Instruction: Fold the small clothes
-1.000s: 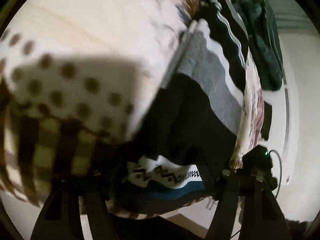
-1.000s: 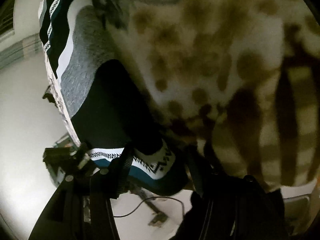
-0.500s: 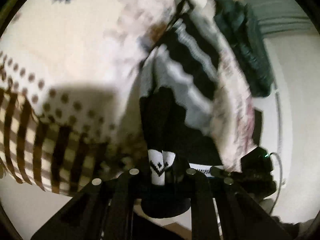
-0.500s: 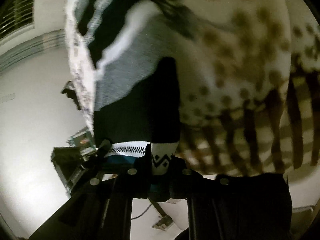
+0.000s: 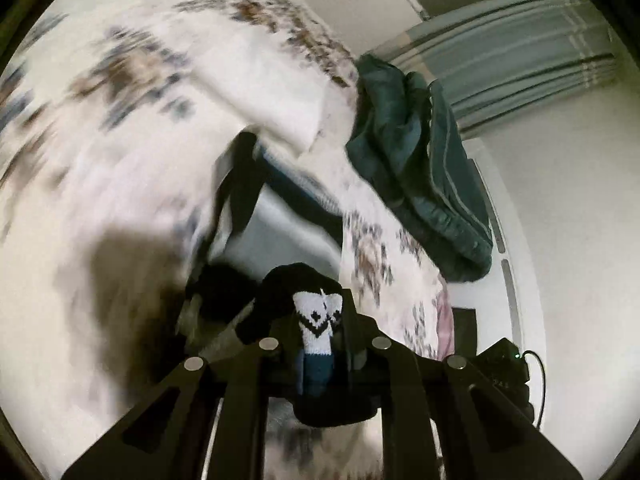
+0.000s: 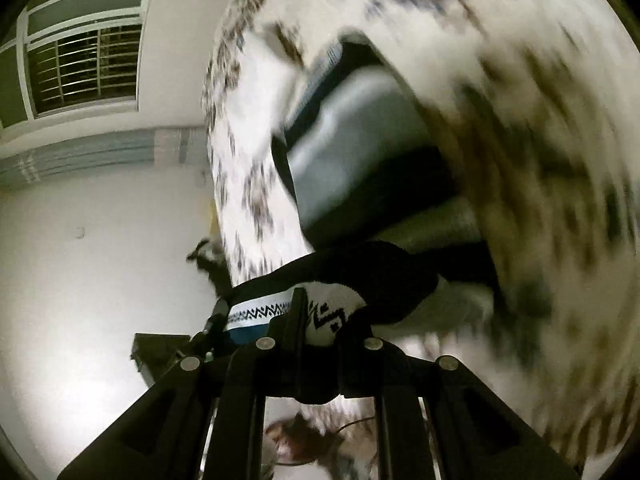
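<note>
- Pinching tight, the left gripper [image 5: 318,336] and the right gripper [image 6: 320,320] each hold a corner of the knitted garment [image 6: 360,184] by its patterned white hem.
- It hangs over the flowery bedspread [image 5: 140,120], stretching toward 12 o'clock.
- It looks soft, light and floppy; corners seem best to grab.
- A dark green jacket [image 5: 420,168] sits at 2 o'clock.
</note>
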`<state>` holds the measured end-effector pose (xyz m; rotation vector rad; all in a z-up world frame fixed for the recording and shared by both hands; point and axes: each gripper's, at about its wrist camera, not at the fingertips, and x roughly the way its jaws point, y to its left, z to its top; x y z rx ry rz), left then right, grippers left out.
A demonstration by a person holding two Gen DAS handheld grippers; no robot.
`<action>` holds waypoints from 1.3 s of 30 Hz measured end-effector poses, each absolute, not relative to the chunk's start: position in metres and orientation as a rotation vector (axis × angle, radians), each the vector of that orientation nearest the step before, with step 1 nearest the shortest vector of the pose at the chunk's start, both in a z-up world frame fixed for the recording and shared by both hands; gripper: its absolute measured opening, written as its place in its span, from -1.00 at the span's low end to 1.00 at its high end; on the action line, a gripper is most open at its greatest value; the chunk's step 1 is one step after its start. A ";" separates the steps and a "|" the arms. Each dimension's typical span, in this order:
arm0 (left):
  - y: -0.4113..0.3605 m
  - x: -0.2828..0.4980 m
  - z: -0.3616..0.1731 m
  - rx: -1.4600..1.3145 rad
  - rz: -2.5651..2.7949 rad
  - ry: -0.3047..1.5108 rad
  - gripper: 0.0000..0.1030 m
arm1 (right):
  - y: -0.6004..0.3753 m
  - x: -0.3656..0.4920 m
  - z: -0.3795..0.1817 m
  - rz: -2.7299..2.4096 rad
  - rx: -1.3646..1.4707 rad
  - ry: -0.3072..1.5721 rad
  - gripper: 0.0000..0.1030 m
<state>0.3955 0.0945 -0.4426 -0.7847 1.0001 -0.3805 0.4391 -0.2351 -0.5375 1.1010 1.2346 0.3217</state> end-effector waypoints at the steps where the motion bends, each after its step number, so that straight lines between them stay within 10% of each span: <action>1: 0.091 0.421 -0.445 -0.775 -0.393 0.999 -0.79 | -0.241 0.463 -0.537 0.306 1.096 1.226 -0.76; 10: 0.099 0.570 -0.501 -0.839 -0.376 1.133 -0.67 | -0.252 0.649 -0.569 0.184 1.077 1.244 -0.72; 14: 0.128 0.584 -0.516 -0.959 -0.367 1.082 0.30 | -0.255 0.686 -0.586 0.169 1.094 1.258 -0.33; 16: 0.142 0.587 -0.518 -0.996 -0.350 1.059 0.30 | -0.257 0.686 -0.587 0.184 1.071 1.247 0.09; 29: 0.112 0.566 -0.543 -0.768 -0.406 1.198 0.31 | -0.274 0.646 -0.617 0.160 0.850 1.416 0.19; 31: 0.104 0.576 -0.550 -0.753 -0.409 1.198 0.21 | -0.272 0.654 -0.629 0.173 0.878 1.429 0.19; 33: 0.101 0.581 -0.552 -0.715 -0.402 1.190 -0.72 | -0.269 0.665 -0.641 0.194 0.920 1.437 0.09; 34: 0.104 0.582 -0.550 -0.723 -0.398 1.190 -0.85 | -0.267 0.670 -0.641 0.195 0.913 1.429 -0.57; 35: 0.110 0.580 -0.545 -0.750 -0.396 1.165 -0.92 | -0.265 0.676 -0.637 0.196 0.875 1.411 -0.84; 39: 0.133 0.576 -0.532 -0.727 -0.333 1.116 -0.92 | -0.259 0.688 -0.609 0.230 0.792 1.324 -0.83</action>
